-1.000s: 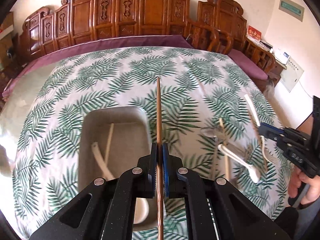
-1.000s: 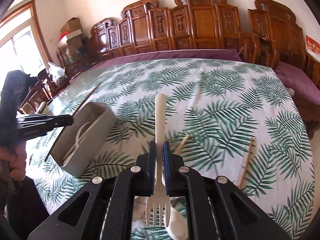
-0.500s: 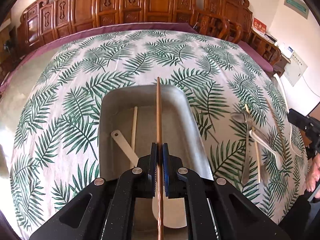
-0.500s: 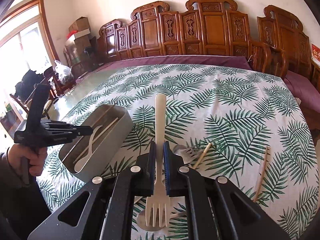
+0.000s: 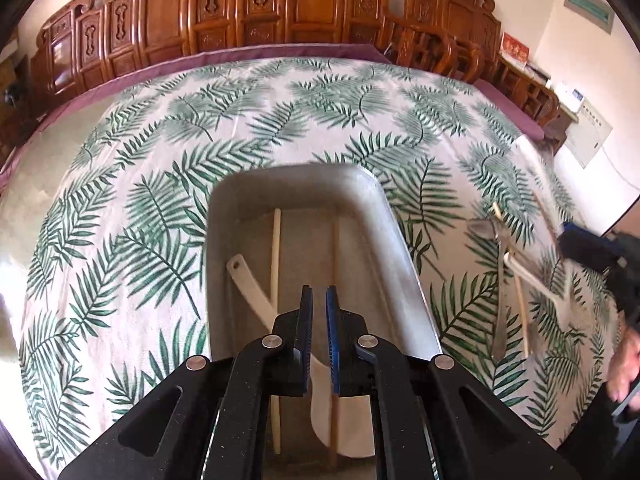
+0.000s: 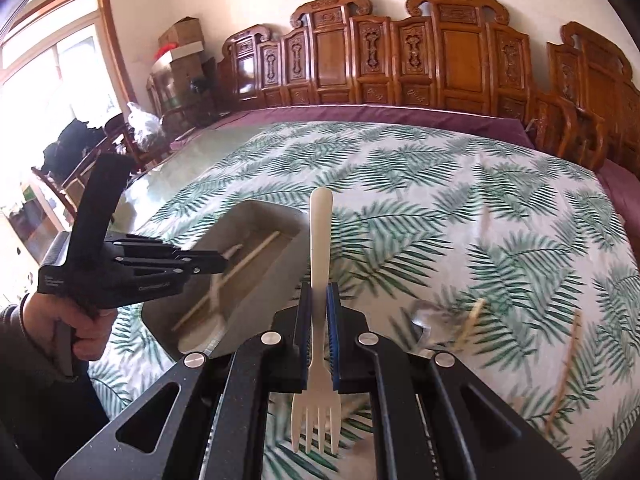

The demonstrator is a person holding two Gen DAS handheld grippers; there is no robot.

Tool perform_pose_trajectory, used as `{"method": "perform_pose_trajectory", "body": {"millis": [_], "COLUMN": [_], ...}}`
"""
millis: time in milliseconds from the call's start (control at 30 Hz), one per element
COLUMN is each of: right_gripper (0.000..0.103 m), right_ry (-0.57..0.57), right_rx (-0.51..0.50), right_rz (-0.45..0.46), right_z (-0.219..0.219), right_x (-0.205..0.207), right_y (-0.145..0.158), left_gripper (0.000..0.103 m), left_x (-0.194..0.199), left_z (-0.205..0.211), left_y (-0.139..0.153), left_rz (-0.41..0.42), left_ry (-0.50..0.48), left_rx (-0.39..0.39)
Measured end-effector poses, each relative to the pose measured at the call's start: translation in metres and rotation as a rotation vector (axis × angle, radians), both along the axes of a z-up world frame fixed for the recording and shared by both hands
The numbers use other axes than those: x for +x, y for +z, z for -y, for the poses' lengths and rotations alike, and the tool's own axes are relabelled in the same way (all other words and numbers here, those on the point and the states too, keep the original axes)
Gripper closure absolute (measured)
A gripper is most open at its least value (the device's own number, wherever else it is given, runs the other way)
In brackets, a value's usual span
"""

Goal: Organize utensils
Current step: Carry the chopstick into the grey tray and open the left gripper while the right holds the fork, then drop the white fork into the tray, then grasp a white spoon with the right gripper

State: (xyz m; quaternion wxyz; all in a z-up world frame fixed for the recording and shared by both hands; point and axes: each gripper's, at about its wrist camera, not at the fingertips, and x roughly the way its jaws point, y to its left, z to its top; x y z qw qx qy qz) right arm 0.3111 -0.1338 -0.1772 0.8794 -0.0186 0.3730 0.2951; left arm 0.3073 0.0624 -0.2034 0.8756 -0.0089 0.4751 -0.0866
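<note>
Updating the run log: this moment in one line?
left gripper just opening, empty, over tray | brown chopstick in tray | right gripper shut on fork

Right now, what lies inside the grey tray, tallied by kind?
Chopsticks: 2 (pale chopstick, brown chopstick)
White spoon: 1
Total: 3 in the grey tray
</note>
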Motion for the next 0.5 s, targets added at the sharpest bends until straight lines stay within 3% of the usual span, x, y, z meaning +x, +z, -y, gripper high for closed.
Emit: {"method": "perform_pose_trajectory", "body": {"millis": [400,500], "right_gripper": [0.094,0.094], "right_ry": [0.049,0.043], "right_rx": [0.076,0.088], "right_rz": [-0.081,-0.116], "right_z": [-0.082,-0.097], "right_x": [0.005,0.011], "right_y": [-0.014,-0.025], "left_gripper": [0.069,0.068], "left_x": [-0.009,-0.010], "left_z": [-0.052,-0.063], "left_y": [0.033,0.036], "left_rz": [0.106,0.113], "left_ry": [0.122,0.149], "left_rx": [0.001,-0.007]}}
